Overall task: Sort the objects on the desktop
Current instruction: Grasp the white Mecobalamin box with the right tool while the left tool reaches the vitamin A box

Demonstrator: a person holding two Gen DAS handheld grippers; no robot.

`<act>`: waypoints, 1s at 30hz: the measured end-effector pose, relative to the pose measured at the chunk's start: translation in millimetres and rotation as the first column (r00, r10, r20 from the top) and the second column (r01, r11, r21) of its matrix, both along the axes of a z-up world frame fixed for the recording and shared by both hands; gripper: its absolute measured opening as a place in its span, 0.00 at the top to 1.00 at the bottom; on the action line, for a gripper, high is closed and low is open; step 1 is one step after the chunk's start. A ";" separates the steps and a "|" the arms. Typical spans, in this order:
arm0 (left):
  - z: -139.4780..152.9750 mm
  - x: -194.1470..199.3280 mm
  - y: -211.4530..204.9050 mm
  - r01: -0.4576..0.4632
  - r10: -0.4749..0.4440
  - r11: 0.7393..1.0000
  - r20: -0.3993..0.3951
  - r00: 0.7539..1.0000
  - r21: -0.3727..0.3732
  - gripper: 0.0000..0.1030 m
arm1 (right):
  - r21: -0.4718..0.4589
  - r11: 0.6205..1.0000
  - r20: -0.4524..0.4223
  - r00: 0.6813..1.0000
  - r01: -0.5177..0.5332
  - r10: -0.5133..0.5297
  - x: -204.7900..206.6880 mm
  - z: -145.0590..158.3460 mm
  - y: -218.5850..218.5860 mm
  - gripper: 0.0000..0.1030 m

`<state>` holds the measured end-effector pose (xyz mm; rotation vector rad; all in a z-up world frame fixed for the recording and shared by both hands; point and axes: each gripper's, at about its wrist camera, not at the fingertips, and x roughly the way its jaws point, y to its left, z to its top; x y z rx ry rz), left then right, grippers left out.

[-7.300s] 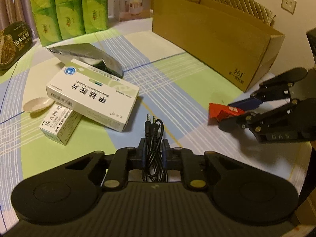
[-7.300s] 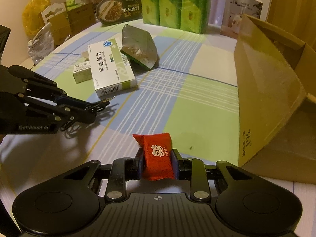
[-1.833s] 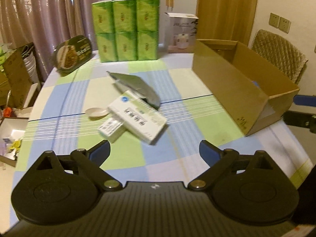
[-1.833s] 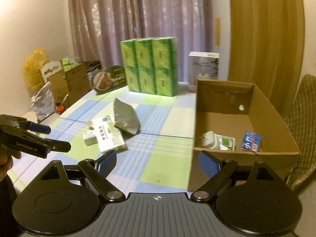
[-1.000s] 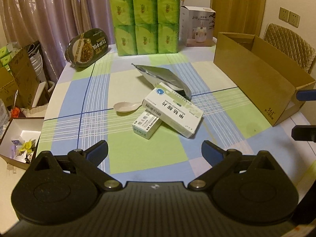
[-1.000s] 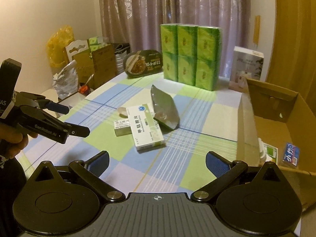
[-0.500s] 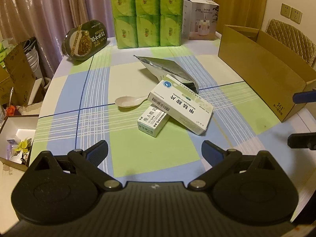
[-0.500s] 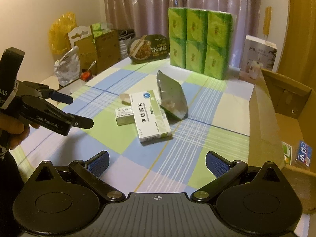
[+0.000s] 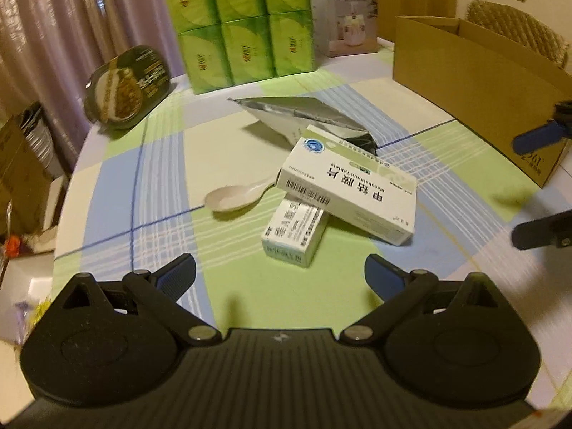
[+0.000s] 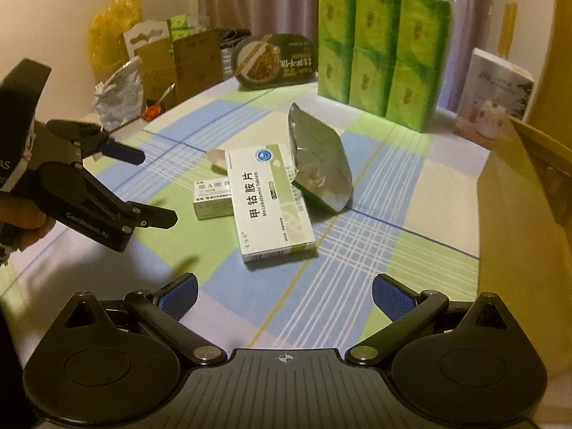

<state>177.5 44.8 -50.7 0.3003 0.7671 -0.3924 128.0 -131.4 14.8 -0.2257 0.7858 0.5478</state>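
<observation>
Above table edge (image 9: 68, 193), left tongs (image 9: 279, 275) spread, empty, right tongs (image 10: 284, 296) likewise

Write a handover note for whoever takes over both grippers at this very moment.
Left gripper and right gripper: both open, empty, above the table.
Still unsorted mid-table: the large medicine box lying partly across the small medicine box, a spoon behind them, and the foil pouch.
The cardboard box stands at the table's right edge; its inside is hidden now.
Left: move those four into the box, probably the top box first.
</observation>
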 end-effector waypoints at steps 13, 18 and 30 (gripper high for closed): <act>-27.1 31.4 -10.0 0.114 -0.113 0.992 -0.015 0.993 0.053 0.10 | -0.030 0.999 -0.038 0.998 -0.041 0.040 47.8 -40.0 20.3 0.02; -29.7 37.6 -11.4 0.129 -0.129 0.990 -0.003 0.992 0.055 0.10 | -0.036 0.997 -0.027 0.998 -0.062 0.061 59.8 -48.1 28.6 0.02; -35.5 41.0 -21.1 0.147 -0.148 0.986 0.011 0.989 0.073 0.11 | -0.045 0.995 -0.047 0.995 -0.085 0.082 79.4 -56.0 35.3 0.29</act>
